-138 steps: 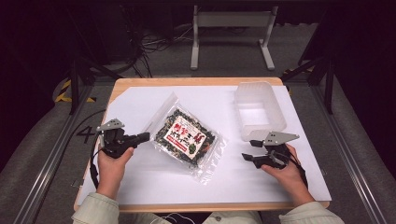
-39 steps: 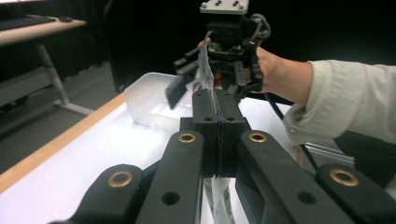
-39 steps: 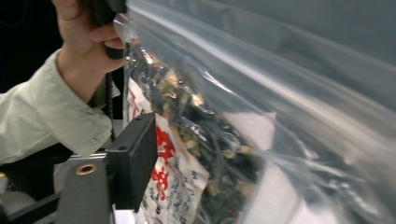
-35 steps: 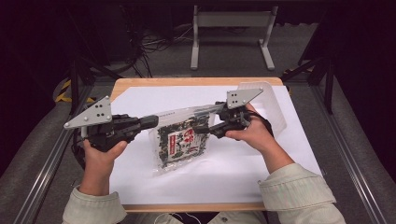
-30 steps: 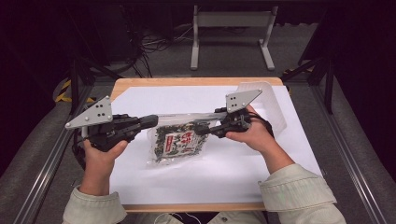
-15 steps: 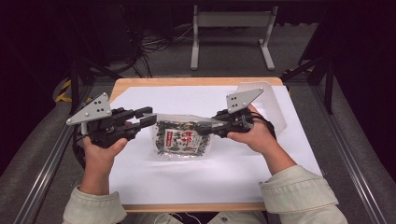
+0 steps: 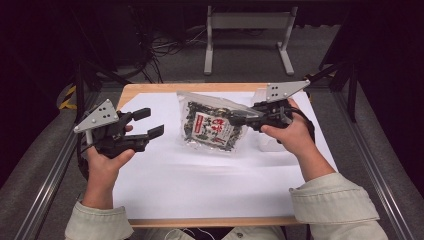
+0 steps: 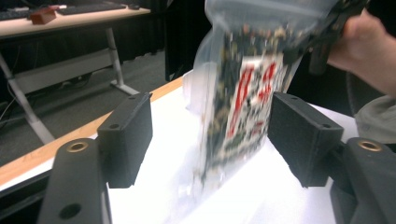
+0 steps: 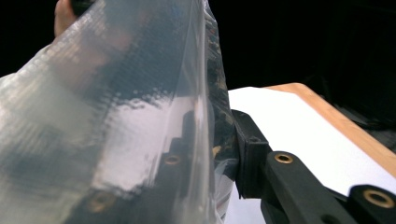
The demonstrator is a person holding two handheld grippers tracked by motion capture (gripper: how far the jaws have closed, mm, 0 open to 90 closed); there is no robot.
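- Your right gripper (image 7: 236,119) is clamping the clear snack bag (image 7: 212,128), holding it off the table (image 7: 200,185).
- Your left gripper (image 7: 149,123) is gaping empty, its jaws having just been opening.

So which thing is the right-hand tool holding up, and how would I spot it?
Look above the white sheet covering the wooden table. The right gripper pinches one edge of a clear plastic bag of dark dried flakes. Its red-and-white label sets it apart from the plain translucent plastic tub behind that hand.
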